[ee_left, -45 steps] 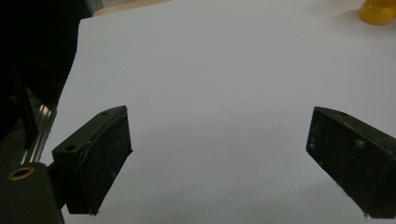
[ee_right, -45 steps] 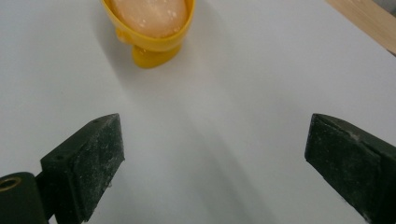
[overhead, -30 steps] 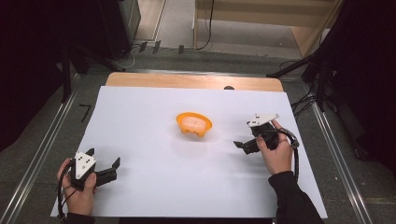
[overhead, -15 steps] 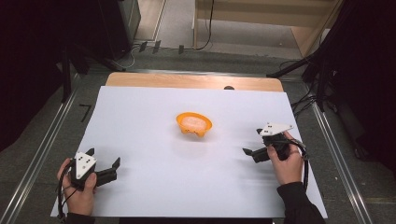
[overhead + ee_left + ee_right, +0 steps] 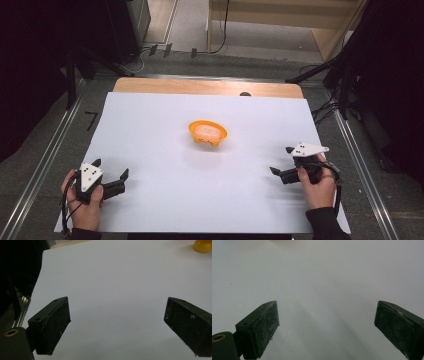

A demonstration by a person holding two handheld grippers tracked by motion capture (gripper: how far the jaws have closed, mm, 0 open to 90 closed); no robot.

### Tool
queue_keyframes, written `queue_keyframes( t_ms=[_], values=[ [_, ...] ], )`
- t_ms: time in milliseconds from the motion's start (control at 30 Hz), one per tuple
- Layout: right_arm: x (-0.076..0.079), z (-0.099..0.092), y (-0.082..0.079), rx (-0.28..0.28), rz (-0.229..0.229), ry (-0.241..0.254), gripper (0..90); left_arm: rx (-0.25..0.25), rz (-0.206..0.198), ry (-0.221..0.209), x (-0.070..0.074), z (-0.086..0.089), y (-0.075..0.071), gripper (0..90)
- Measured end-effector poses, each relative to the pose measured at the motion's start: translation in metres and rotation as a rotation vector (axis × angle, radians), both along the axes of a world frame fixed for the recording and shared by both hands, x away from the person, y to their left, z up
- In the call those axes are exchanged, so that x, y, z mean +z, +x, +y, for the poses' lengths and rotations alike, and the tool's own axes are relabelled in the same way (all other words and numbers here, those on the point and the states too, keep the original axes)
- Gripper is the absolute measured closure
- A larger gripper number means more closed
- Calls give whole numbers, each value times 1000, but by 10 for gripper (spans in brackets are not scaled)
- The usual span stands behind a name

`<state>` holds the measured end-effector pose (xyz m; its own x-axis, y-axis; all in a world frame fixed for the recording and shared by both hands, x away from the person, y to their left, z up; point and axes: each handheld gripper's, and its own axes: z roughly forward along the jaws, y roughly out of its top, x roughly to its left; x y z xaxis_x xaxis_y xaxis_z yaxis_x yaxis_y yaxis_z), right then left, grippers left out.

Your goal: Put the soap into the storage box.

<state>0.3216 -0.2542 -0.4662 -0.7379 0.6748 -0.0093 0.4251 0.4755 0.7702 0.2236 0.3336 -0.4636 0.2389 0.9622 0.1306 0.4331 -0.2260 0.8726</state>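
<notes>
A: What is lying on the wide white sheet [image 5: 165,130] that is covering the wooden table [image 5: 200,86]?

B: A small orange bowl [image 5: 207,133] with something pale and whitish inside is sitting near the middle of the sheet, a little toward the far side. It is standing upright and nothing is touching it.

A: And where are the tongs standing relative to it?

B: The left black two-jaw gripper [image 5: 111,171] is resting at the near left corner of the sheet, well apart from the bowl. Its jaws are pointing roughly toward the right and are standing wide open, with only bare sheet between them. In the left gripper view, the orange bowl [image 5: 203,245] is showing far off at the upper right corner.

A: The other one?

B: The right black two-jaw gripper [image 5: 280,162] is staying at the near right side, also well apart from the bowl, which is lying between the two grippers but farther away. Its jaws are gaping wide too and are holding nothing.
</notes>
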Motion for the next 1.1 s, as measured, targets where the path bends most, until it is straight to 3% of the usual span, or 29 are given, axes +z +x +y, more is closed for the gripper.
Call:
queue_keyframes(
  t_ms=[367, 1100],
  values=[
    [-10, -15, -20, -30, 5, 4, 67, 2, -1, -6, 0, 0, 0, 71],
    [-13, -46, -48, -87, -11, 40, 58, 0, -1, -10, 0, 1, 0, 71]
  ],
)
